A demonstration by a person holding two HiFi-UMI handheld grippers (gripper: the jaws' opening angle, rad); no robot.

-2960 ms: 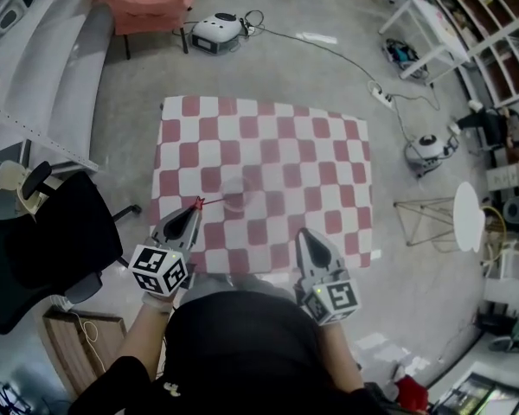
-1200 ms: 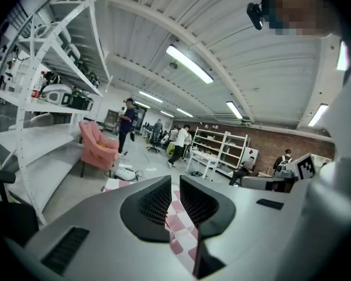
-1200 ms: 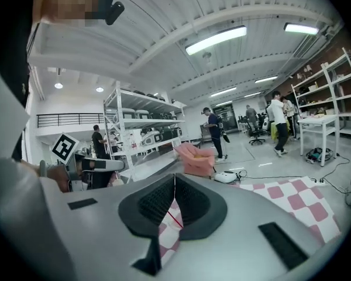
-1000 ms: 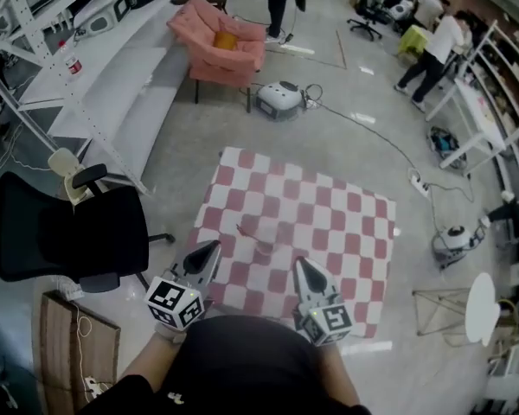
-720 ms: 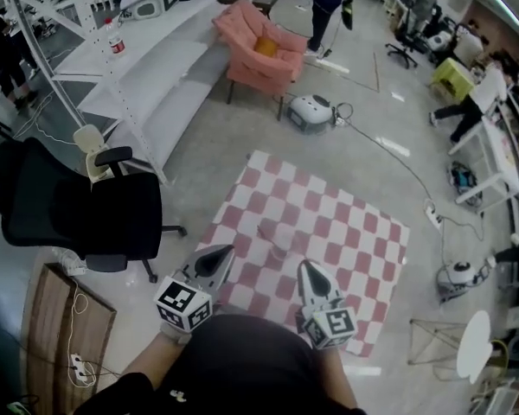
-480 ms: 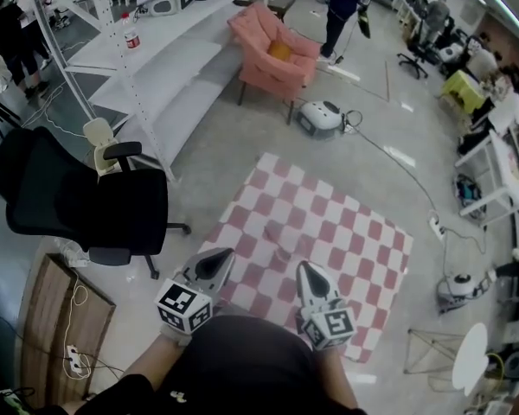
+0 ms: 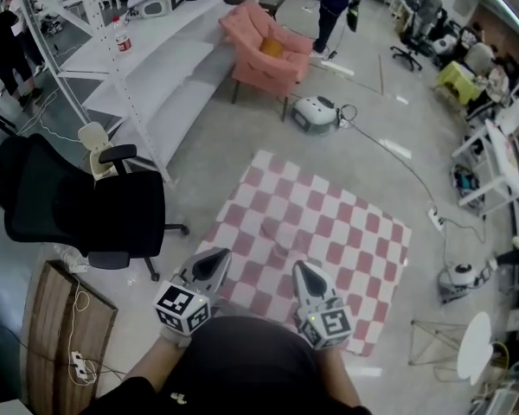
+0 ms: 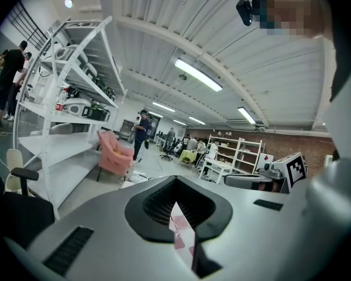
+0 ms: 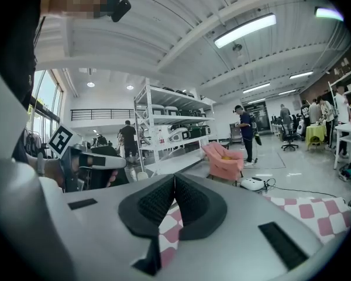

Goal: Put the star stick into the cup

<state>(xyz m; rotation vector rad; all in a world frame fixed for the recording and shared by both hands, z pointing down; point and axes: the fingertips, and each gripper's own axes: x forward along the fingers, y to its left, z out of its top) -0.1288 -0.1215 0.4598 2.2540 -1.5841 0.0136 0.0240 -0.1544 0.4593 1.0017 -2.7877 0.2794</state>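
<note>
A red-and-white checkered mat (image 7: 329, 232) lies on the floor ahead of me. On its near-left part stands a small clear cup (image 7: 282, 248); it is too small and faint to make out the star stick in it. My left gripper (image 7: 218, 256) hangs over the mat's near-left edge, shut and empty. In the left gripper view the left gripper (image 8: 175, 183) points level across the room with nothing between its jaws. My right gripper (image 7: 299, 269) is over the mat's near edge, and the right gripper (image 9: 174, 181) is likewise shut and empty.
A black office chair (image 7: 78, 214) stands left of the mat, with a wooden board (image 7: 65, 335) near my left side. White shelving (image 7: 147, 59), a pink armchair (image 7: 264, 50) and a white device (image 7: 316, 115) with a cable lie beyond. Several people stand at the back.
Three seconds ago the left gripper held the red stick beside the cup; now it is shut and empty. The view has pulled back, so the mat looks smaller. Both grippers stay near my body.
</note>
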